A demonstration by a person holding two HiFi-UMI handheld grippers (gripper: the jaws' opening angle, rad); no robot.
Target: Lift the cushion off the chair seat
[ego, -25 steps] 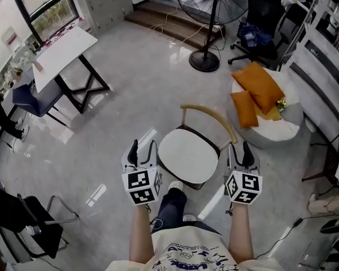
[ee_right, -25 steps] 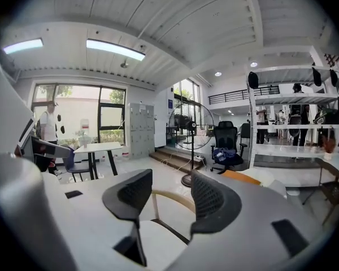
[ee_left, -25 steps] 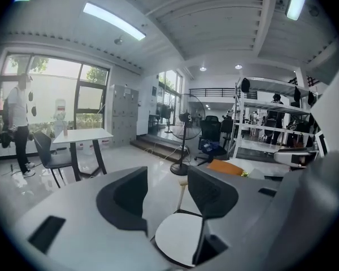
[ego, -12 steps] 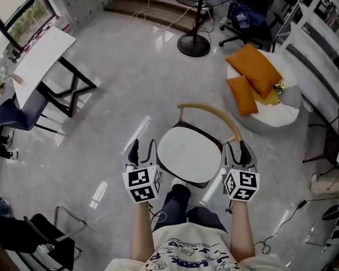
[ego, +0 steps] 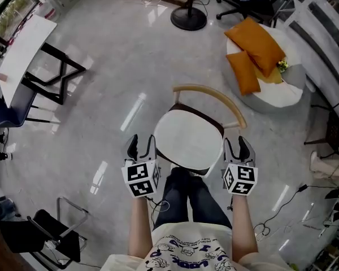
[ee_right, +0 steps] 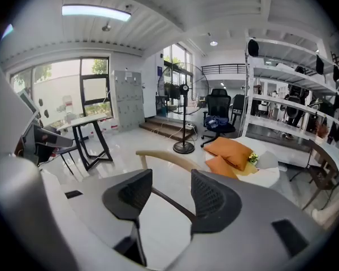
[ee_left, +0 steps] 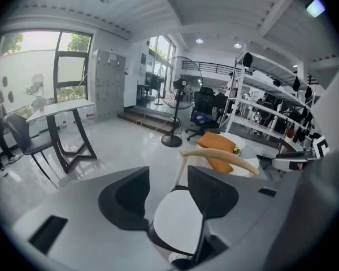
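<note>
Left hand-held gripper (ee_left: 168,180), 2 jaws apart, near white cushion (ee_left: 178,223) on chair (ee_left: 221,157); floor fan (ee_left: 173,113) behind.

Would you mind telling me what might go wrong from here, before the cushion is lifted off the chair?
1. The left gripper and right gripper are open beside the cushion, not on it. Its edge looks thin, so the jaws may bite the dark seat rim beneath instead.
2. The curved backrest stands close behind the cushion, so the right gripper could knock its post when closing in.
</note>
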